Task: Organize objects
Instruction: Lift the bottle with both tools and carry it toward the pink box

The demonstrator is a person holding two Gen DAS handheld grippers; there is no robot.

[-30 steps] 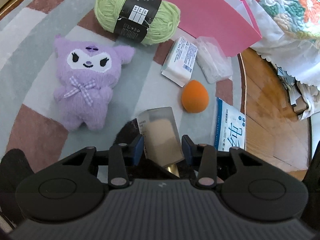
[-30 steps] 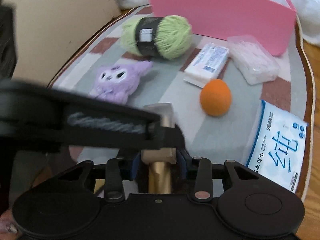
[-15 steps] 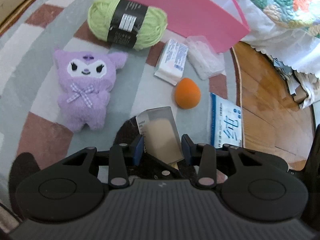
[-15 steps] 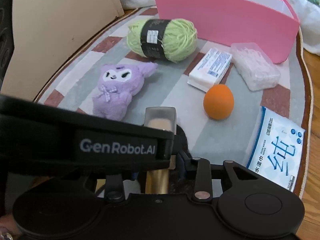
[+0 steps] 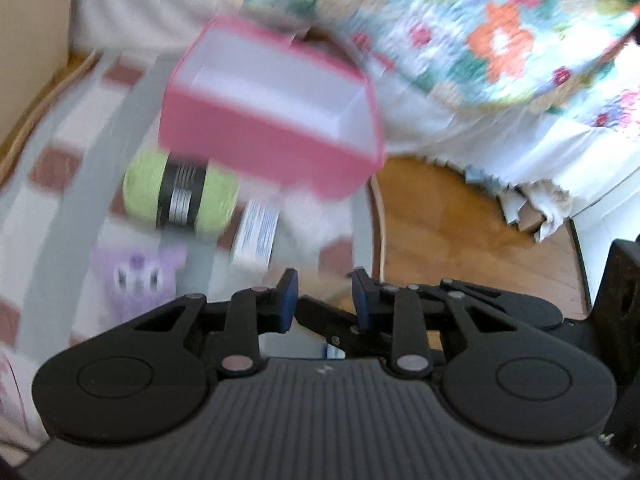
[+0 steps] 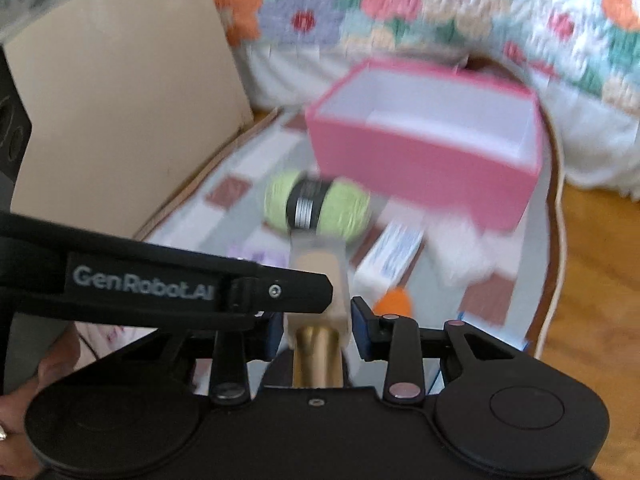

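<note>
Bottle [image 6: 318,268], one, clamped in my right fingers [image 6: 362,324], in front of one pink box [image 6: 420,172]. My left fingers [image 5: 289,296] have just been closing and are clenched; blur hides anything between. One yarn ball [image 6: 344,212] just before box, one plush [image 5: 136,280] farther out.

The box [image 6: 424,160] stands at the far end of the rug [image 6: 188,228], open side up, with the bed [image 6: 440,20] behind it. Just before the box's left corner lies the yarn ball [image 6: 318,208]. The wrapped packet [image 6: 394,258] lies right of the yarn, nearer the rug's right edge. The plush toy [image 5: 138,278] lies before the yarn, toward the near end. The bare floor [image 5: 460,236] runs along the rug's right edge.
</note>
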